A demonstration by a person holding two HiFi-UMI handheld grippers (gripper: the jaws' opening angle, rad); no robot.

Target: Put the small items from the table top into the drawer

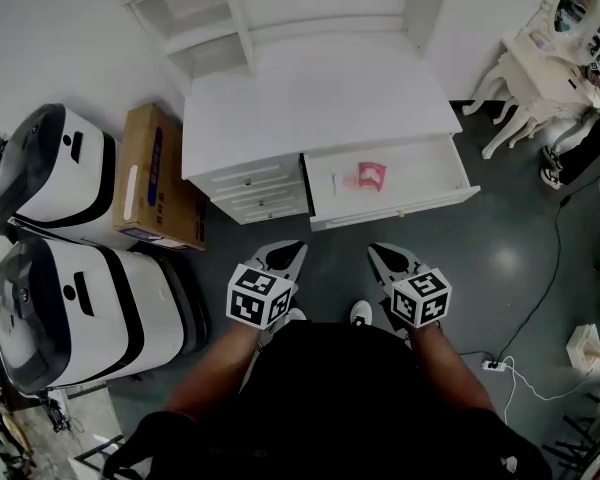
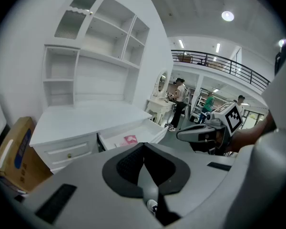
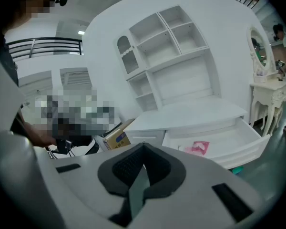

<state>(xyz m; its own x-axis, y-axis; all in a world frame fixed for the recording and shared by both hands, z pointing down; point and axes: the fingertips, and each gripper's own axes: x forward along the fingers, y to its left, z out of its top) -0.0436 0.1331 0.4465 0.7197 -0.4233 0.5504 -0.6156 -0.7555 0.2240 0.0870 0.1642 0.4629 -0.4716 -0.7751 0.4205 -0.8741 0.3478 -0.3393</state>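
Left tool (image 1: 284, 255) and right tool (image 1: 386, 256) hang low and close to the person's body, side by side, short of the white desk. Each tool's own view shows its jaws pressed together, pad against pad. A pink packet (image 1: 370, 176) lies flat inside the open drawer (image 1: 400, 208), which is pulled out on the desk's right half beside two small shut drawers (image 1: 255, 188) and below the white tabletop (image 1: 310, 98). Only the head view shows what stands left of the desk: a cardboard box (image 1: 155, 178) against its side, with two large white-and-black machines (image 1: 70, 308) beyond that. It also shows a cable (image 1: 552, 268) trailing over the dark grey floor (image 1: 500, 258). Only the left tool's view takes in the right tool from the side, with its marker cube (image 2: 232, 118) uppermost. Behind it that view shows several people standing in a bright hall under a railed balcony (image 2: 219, 63) and ceiling lights. The right tool's view gives the fullest look at the hutch shelves (image 3: 171, 37) rising off the tabletop, and at a white vanity with an oval mirror (image 3: 259, 51) just right of the desk — a piece the head view catches only at its top corner.
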